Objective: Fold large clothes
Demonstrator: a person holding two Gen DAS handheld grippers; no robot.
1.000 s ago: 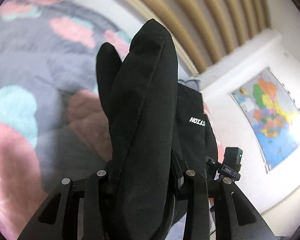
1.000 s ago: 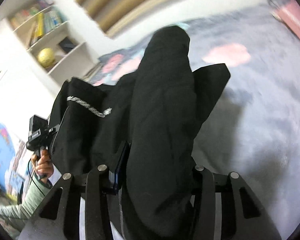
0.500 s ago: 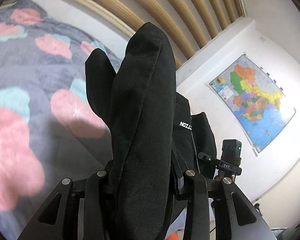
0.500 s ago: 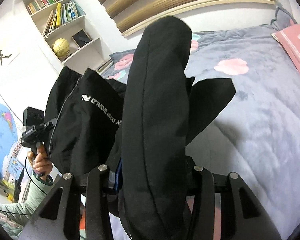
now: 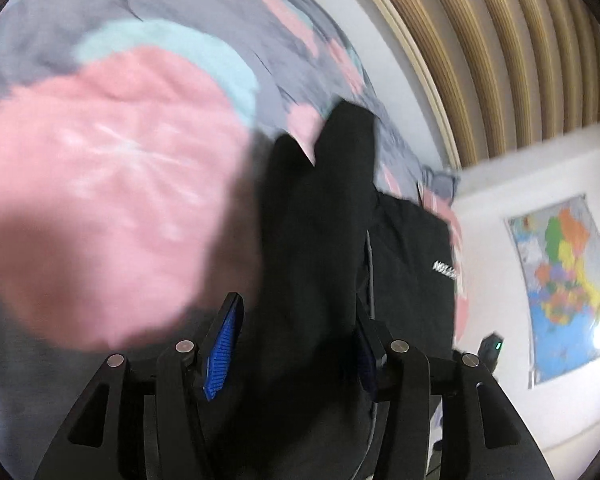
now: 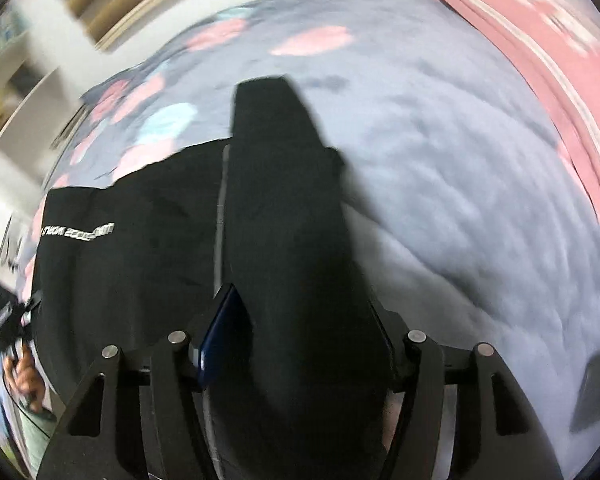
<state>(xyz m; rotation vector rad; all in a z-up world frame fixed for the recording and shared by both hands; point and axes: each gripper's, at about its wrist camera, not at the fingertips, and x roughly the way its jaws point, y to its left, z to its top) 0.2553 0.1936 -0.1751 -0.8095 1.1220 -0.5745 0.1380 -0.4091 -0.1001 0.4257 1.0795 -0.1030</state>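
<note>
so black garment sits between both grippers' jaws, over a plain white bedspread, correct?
Not quite. The bedspread is grey with pink and teal blotches, not plain white; the left wrist view shows it. The black garment does sit between both grippers' jaws.

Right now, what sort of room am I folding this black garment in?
Most likely a bedroom. A grey quilt with pink and teal blotches covers what looks like a bed, a colourful wall map hangs on the white wall, and shelves stand to one side.
</note>
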